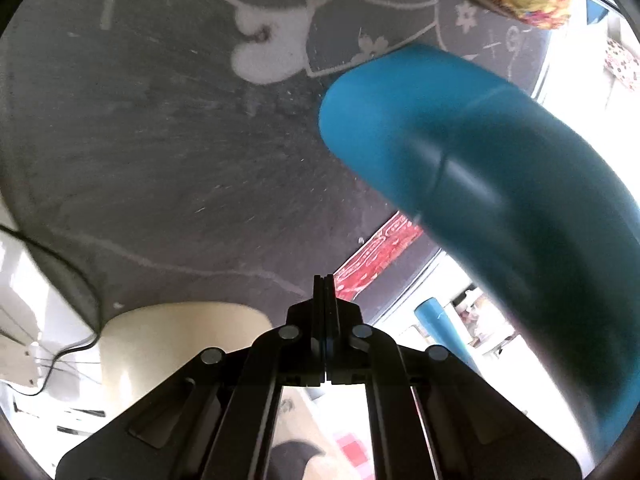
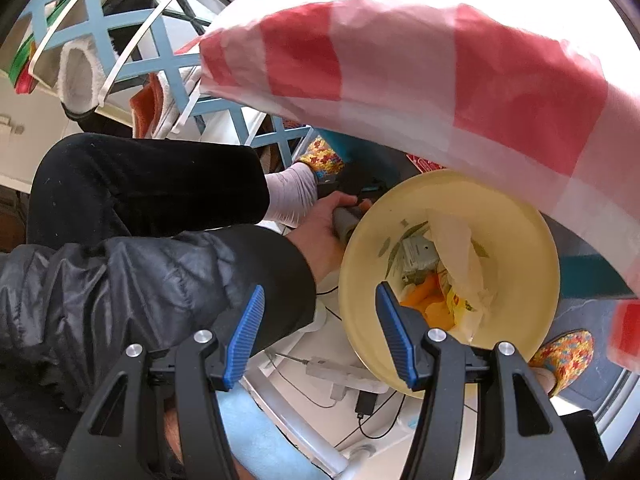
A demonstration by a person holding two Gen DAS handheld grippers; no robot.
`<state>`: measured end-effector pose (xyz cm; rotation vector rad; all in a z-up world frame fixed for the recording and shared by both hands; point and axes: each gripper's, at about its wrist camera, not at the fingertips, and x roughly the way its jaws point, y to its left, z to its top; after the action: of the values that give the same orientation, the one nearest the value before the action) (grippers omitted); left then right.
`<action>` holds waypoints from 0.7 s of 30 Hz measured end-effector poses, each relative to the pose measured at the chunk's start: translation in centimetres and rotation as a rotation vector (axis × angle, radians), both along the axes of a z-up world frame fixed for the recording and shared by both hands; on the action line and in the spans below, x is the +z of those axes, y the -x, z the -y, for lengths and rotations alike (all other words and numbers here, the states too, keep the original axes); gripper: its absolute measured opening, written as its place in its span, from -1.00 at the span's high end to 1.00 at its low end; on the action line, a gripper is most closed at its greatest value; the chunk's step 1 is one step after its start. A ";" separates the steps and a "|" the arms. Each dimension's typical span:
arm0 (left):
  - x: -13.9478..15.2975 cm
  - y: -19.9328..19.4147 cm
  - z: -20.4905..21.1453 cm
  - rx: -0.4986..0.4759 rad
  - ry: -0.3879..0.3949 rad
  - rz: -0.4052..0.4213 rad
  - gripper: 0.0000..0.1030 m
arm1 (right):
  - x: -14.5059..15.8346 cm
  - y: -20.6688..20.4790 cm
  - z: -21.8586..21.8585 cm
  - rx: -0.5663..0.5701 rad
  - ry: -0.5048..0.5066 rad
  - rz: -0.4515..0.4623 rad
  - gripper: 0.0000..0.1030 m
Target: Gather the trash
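The left gripper (image 1: 327, 280) is seen fully closed, its jaws pressed flat together with nothing between them. Ahead of it lies a dark rug (image 1: 160, 152); a red wrapper (image 1: 376, 260) lies on that rug just beyond and right of the tips, partly hidden by a blue chair leg (image 1: 460, 168). The cream bin (image 1: 180, 328) sits close below and left of the tips.

The right gripper (image 2: 320, 336) is held partly open over the bin (image 2: 360, 300), gripping nothing; trash (image 2: 440, 280) is already inside, just past its right jaw. A red-checked bag (image 2: 400, 60) hangs above.

The step in hand is judged to be a reach for the next piece. The left jaws would have to be opened and brought down over the wrapper, clear of the chair leg.
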<state>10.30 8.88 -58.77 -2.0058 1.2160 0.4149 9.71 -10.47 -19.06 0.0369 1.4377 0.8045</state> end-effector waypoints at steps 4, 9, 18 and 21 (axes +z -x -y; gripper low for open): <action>2.2 1.8 -0.9 -0.011 -0.036 -0.006 1.00 | 0.4 0.5 -0.4 0.021 0.017 0.035 -0.10; 5.4 2.9 -3.7 -0.040 -0.077 0.001 1.00 | 0.9 0.9 -0.8 0.042 0.031 0.077 -0.13; 8.0 5.3 -8.5 -0.202 -0.212 -0.057 1.00 | -1.3 0.1 -9.8 0.239 0.168 0.373 -0.36; 8.4 7.2 -10.3 -0.231 -0.228 -0.080 1.00 | -5.2 -1.1 -13.1 0.302 0.242 0.399 -0.36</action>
<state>3.09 19.22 -50.42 -1.6491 1.3674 0.4982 10.78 2.65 -24.22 -0.5095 1.1618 0.8209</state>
